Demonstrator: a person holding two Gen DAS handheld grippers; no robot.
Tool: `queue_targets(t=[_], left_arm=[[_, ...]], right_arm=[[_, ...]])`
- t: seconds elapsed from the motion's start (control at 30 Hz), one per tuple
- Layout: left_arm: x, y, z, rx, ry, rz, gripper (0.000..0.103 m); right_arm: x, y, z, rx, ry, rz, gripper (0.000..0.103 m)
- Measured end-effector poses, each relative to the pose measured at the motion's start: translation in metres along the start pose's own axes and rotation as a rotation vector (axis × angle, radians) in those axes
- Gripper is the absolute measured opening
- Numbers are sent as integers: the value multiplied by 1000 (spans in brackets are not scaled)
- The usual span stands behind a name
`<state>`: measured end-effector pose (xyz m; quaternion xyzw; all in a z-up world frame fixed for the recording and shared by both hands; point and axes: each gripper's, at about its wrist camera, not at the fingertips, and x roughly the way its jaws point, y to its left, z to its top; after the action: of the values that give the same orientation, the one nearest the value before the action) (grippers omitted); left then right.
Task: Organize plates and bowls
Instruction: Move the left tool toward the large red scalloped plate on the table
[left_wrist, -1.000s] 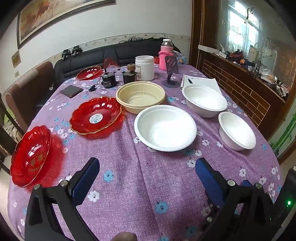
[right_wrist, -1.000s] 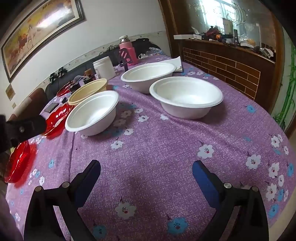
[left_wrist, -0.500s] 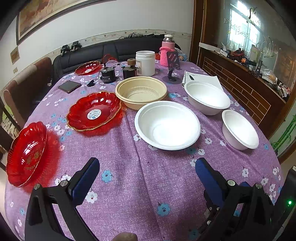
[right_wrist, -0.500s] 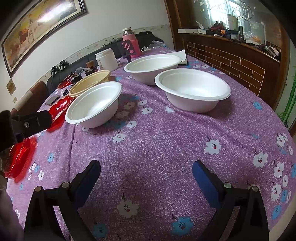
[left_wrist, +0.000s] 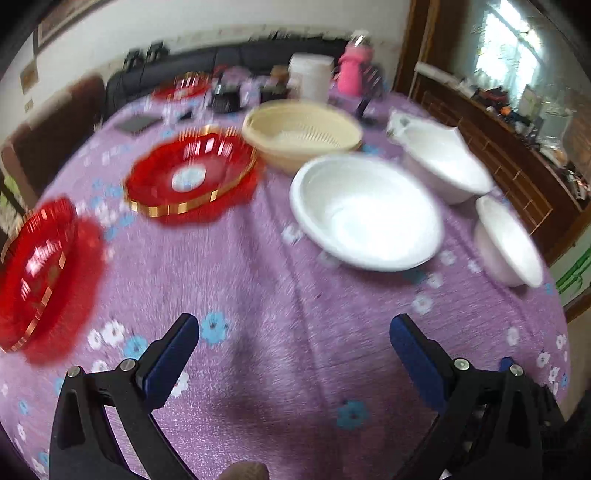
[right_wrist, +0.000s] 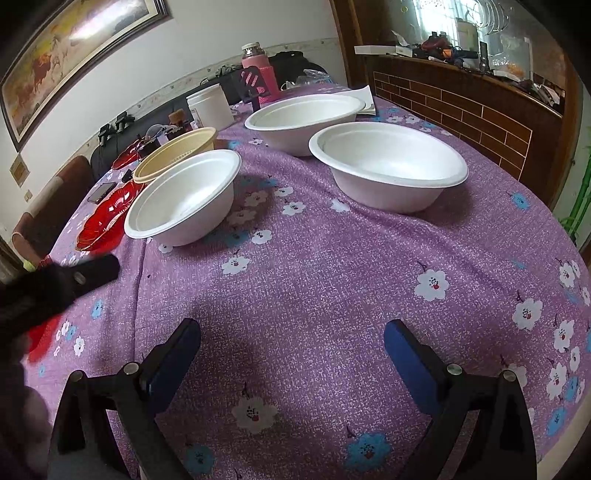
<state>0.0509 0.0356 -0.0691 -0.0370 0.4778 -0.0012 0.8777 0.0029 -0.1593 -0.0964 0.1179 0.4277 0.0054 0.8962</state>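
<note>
Left wrist view is smeared with blur, but I can make out my left tool (left_wrist: 293, 334) hanging over the purple flowered cloth of the counter (left_wrist: 258, 295), its blue pads spread wide apart with nothing between them. Ahead of it sits a white bowl (left_wrist: 365, 214), with a cream colander bowl (left_wrist: 301, 134) just behind and two more white bowls off to the right, a larger one (left_wrist: 441, 160) and a smaller one (left_wrist: 508, 245) near the counter's edge. To the left I see a red plate (left_wrist: 190, 173) with a gold rim, another red plate (left_wrist: 35, 271) at the near left edge, and a third far back (left_wrist: 181, 86).

On the right wrist view, my right tool (right_wrist: 291, 341) is likewise spread open and empty above the cloth. The three white bowls stand apart from one another ahead of it, the nearest pair being one at left (right_wrist: 184, 197) and one at right (right_wrist: 388, 164).
</note>
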Motion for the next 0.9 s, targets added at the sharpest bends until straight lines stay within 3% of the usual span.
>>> queue_targets(t=[0.17,0.4,0.73,0.9], left_arm=[[32,16,-9,-39,94,4,103],[35,12,-18,19,48,77,103],[30,11,-26,11,9,90,103],[29,12,-25,24,43,74,103]], right_arm=[[1,1,0,-1,4,-3,101],[3,2,1,-2,10,-3,101],[3,1,1,2,10,16,101],[1,0,-1,4,9,36,101]])
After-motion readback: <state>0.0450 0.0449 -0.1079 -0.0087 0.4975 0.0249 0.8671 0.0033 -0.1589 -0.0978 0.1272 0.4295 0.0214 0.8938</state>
